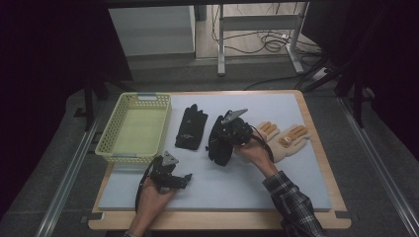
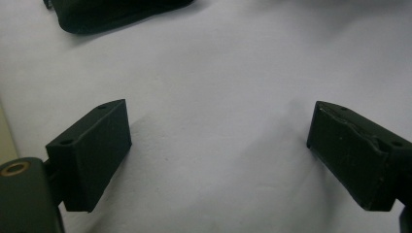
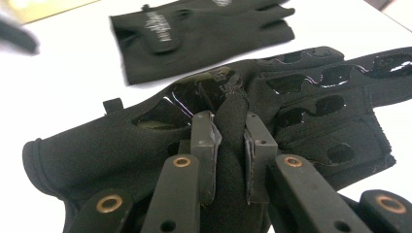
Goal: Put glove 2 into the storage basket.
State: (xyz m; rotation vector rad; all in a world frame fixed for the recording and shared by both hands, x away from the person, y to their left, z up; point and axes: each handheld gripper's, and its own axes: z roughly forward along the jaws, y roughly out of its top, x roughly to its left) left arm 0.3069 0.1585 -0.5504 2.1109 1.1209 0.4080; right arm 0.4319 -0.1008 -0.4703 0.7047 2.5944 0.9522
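On the pale grey tabletop (image 1: 257, 182) a person works with two claws. The right claw (image 1: 225, 143) is held by the right hand (image 1: 252, 153) near the middle of the tabletop. In the right gripper view its jaws are almost closed and they pinch a fold of a black glove (image 3: 145, 141) between them. This glove has shiny patches on its surface and it lies partly on the tabletop, with its fingers pointing to the far right in that view. In the high view the same glove hangs dark below the right claw.

A second black glove (image 1: 191, 128) lies flat just to the left of it, apart from both claws, between the held glove and a yellow basket (image 1: 113, 143). The basket stands at the far left of the tabletop and nothing can be seen inside it.

To the right of the right hand lie two beige gloves (image 1: 291, 140), side by side, with fingers pointing far and to the right.

The left claw (image 1: 184, 180) is held by the left hand (image 1: 153, 197) at the near left, below the basket. In the left gripper view its jaws are wide apart and hold nothing; between them there is bare tabletop.
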